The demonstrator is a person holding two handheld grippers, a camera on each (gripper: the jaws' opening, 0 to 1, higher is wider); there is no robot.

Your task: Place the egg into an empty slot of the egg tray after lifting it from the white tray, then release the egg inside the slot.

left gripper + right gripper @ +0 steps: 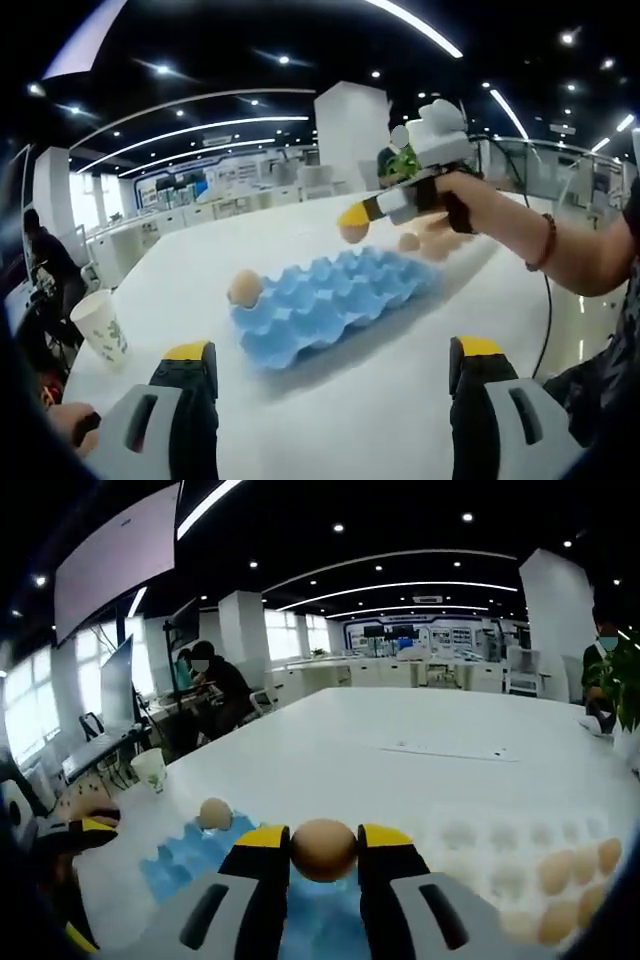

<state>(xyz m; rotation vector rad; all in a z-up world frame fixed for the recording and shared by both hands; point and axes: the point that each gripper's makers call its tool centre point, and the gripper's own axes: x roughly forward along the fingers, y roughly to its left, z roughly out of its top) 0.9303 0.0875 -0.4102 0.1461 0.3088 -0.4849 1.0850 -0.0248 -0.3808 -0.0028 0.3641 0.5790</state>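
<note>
— Where is the egg sitting?

— I'm seeing the egg (323, 849) pinched between my right gripper's (323, 852) yellow-tipped jaws, hanging over the blue egg tray (175, 862). In the left gripper view I'm watching that same gripper (352, 222) holding it above the tray's far edge (335, 300).

— And the left one?

— My left gripper (333, 362) is standing with its jaws spread wide and nothing between them, hovering over bare white table (350, 420) on the near side of the blue tray.

— Any slots taken?

— One other egg (244, 288) is occupying a corner slot at the tray's end; the rest I'm reading as open. The white tray (500, 855) is lying just beside the blue one, with several eggs (570, 880) crowding its outer edge.

— Room to move?

— Plenty of open tabletop is stretching beyond both trays. A paper cup (100, 326) is standing near the table's edge, well apart from the trays.
</note>
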